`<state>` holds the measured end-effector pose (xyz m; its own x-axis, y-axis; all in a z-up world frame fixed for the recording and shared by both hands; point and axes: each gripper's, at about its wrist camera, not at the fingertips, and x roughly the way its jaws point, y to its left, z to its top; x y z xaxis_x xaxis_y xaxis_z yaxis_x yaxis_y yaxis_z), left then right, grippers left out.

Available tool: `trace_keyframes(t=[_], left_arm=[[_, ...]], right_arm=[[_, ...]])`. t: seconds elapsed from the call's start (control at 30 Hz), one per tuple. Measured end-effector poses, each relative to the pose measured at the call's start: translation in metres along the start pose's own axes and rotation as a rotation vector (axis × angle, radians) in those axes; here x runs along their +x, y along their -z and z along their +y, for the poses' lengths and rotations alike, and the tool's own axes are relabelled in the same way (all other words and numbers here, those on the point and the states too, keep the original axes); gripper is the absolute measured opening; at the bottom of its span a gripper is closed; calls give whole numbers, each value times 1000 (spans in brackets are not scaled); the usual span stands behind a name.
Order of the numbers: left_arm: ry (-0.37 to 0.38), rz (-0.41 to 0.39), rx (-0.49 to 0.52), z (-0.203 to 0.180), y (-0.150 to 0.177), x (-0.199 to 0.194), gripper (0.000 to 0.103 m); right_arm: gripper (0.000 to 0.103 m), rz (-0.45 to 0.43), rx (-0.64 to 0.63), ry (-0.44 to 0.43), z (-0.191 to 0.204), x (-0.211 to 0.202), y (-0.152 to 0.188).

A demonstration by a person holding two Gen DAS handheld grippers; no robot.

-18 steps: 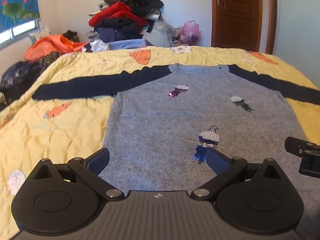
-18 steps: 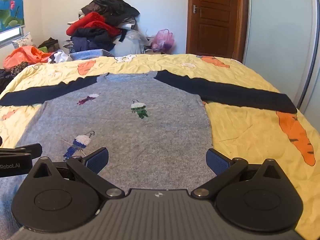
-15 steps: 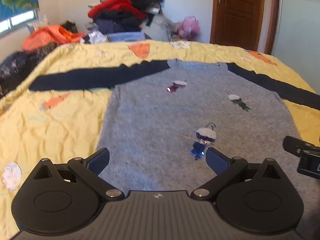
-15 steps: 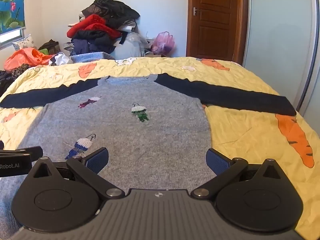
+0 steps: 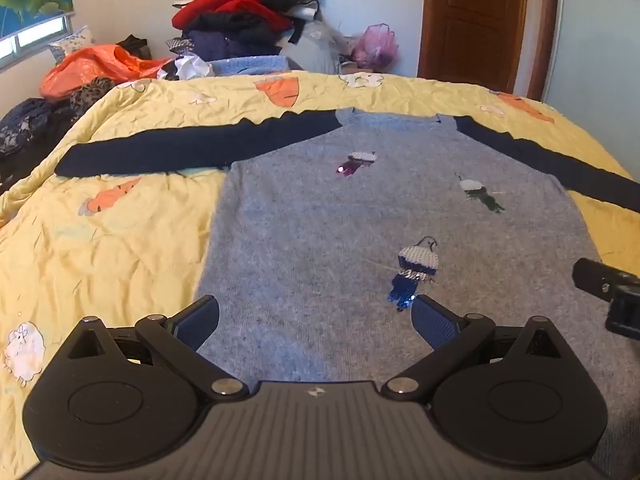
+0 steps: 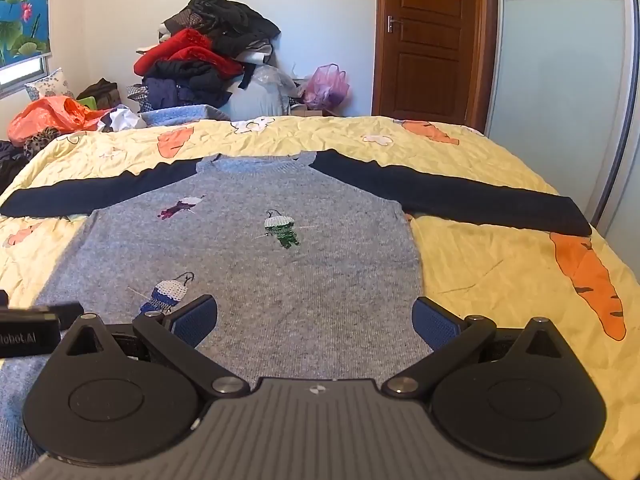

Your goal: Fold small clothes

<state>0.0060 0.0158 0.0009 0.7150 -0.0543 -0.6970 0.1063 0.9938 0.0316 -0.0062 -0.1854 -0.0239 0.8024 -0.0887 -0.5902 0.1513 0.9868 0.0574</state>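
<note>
Grey knitted sweater with navy sleeves (image 5: pixel 360 240) lying flat, ready for folding | left claw (image 5: pixel 316 318) hovering wide open at its hem | right claw (image 6: pixel 316 318) gaping beside, gripping nothing

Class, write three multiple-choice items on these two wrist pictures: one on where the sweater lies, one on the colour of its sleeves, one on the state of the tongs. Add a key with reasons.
1. The sweater lies on:
A. the yellow bedspread
B. the floor
C. a chair

2. Its sleeves are:
A. red
B. dark navy
C. white

3. The left tongs and right tongs are:
A. both shut on cloth
B. one open, one shut
C. both open

Key: A, yellow cover shows around the whole sweater; B, both sleeves look dark navy beside the grey body; C, each pair's pads stand wide apart, holding nothing.
</note>
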Motion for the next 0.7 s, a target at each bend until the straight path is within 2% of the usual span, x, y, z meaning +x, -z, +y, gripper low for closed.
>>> trace_keyframes(t=[0.27,0.7], left_arm=[[-40,-21,32,-2,1,-1,103],[-53,-22,18,1,-1,9,103]], right_arm=[[103,9,0,3,-1,3,0],[103,19,2,-3,-1,14,-5]])
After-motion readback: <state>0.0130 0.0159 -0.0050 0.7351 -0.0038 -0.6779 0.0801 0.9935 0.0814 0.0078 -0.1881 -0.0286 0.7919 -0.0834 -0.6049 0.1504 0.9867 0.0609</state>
